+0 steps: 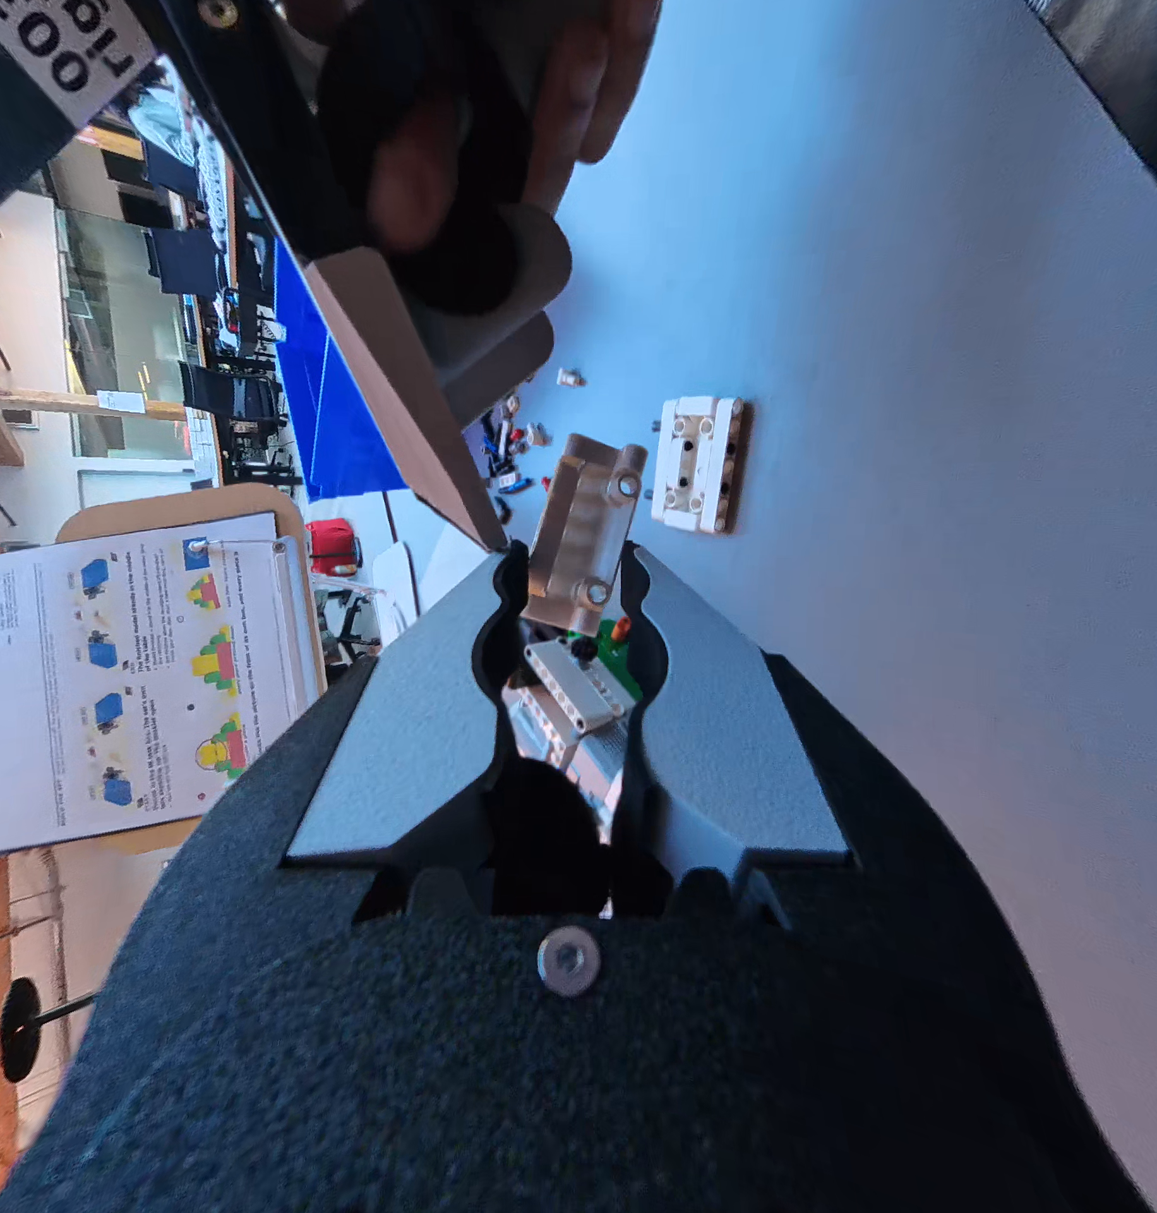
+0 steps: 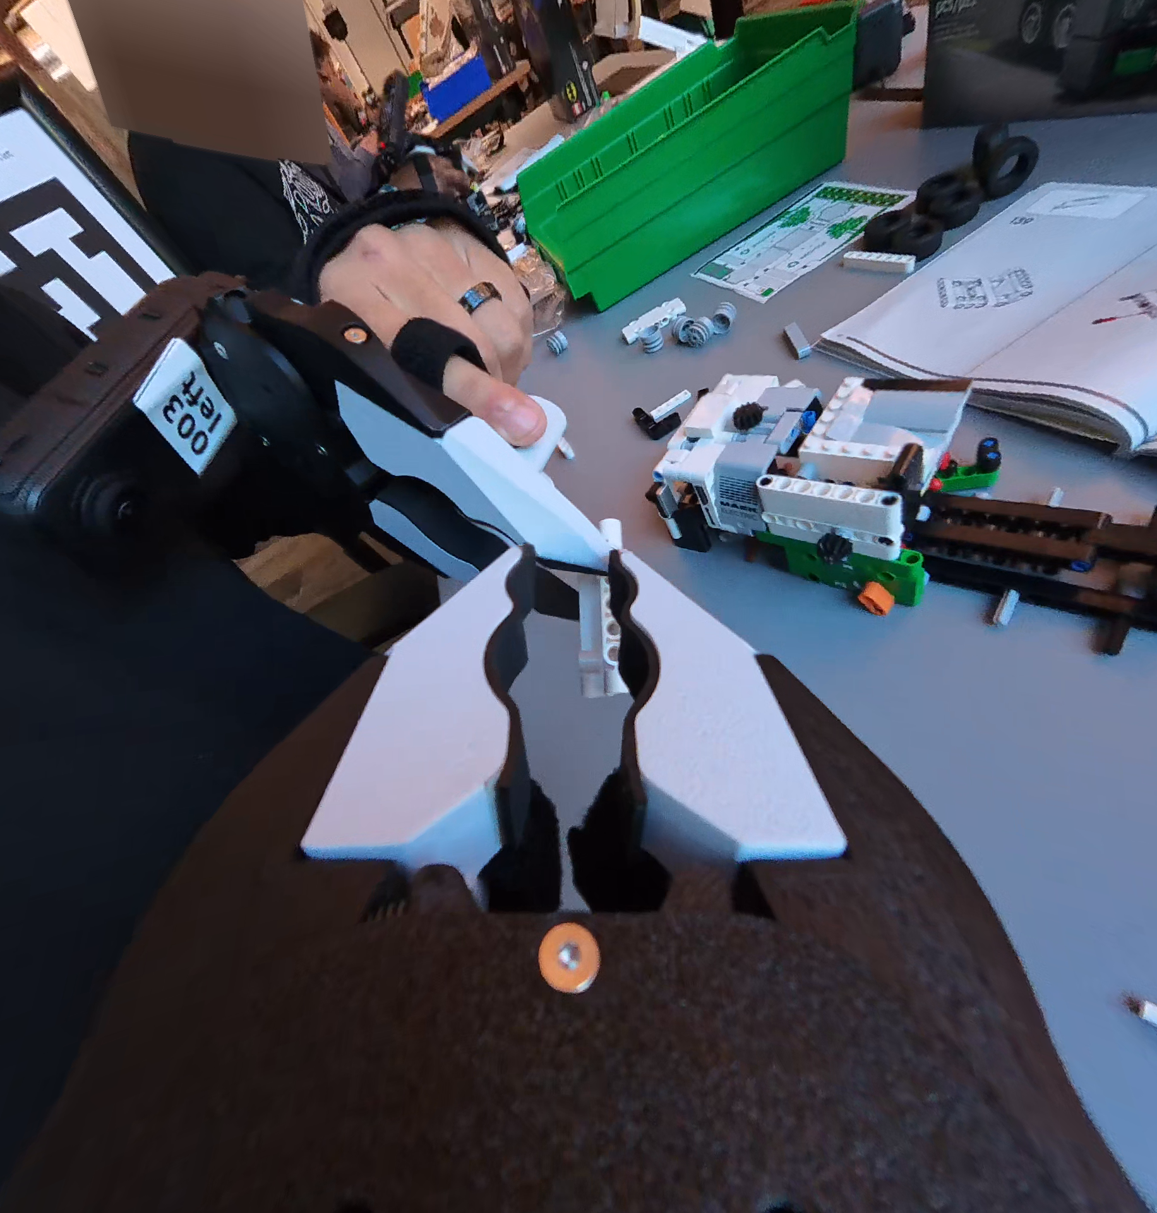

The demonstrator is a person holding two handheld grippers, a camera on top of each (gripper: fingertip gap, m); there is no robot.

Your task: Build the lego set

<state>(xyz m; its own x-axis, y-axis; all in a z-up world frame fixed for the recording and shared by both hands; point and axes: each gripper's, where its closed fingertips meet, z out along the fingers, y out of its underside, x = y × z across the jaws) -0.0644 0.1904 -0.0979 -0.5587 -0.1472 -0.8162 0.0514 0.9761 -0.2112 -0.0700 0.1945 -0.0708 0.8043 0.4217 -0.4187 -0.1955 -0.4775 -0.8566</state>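
My left gripper (image 1: pixel 569 554) is shut on a pale Technic panel piece (image 1: pixel 579 545) with pin holes, held above the grey table (image 1: pixel 923 591). In the right wrist view the same piece (image 2: pixel 599 630) hangs edge-on from the left gripper's tips (image 2: pixel 599 548). My right gripper (image 2: pixel 567 564) stands narrowly open around that piece and the left tips, with its right finger touching the piece's edge. One of its fingers (image 1: pixel 399 394) reaches down to the piece in the left wrist view. The part-built white and green truck (image 2: pixel 792 499) lies on the table to the right.
A black chassis frame (image 2: pixel 1035 551) joins the truck's rear. An open booklet (image 2: pixel 1055 315), tyres (image 2: pixel 943 197), a sticker sheet (image 2: pixel 799 239), a green bin (image 2: pixel 687 164) and loose parts (image 2: pixel 681 325) lie behind. A white-tan sub-assembly (image 1: pixel 700 463) and a clipboard (image 1: pixel 136 669) show too. Left and right tips are no more than a few centimetres apart.
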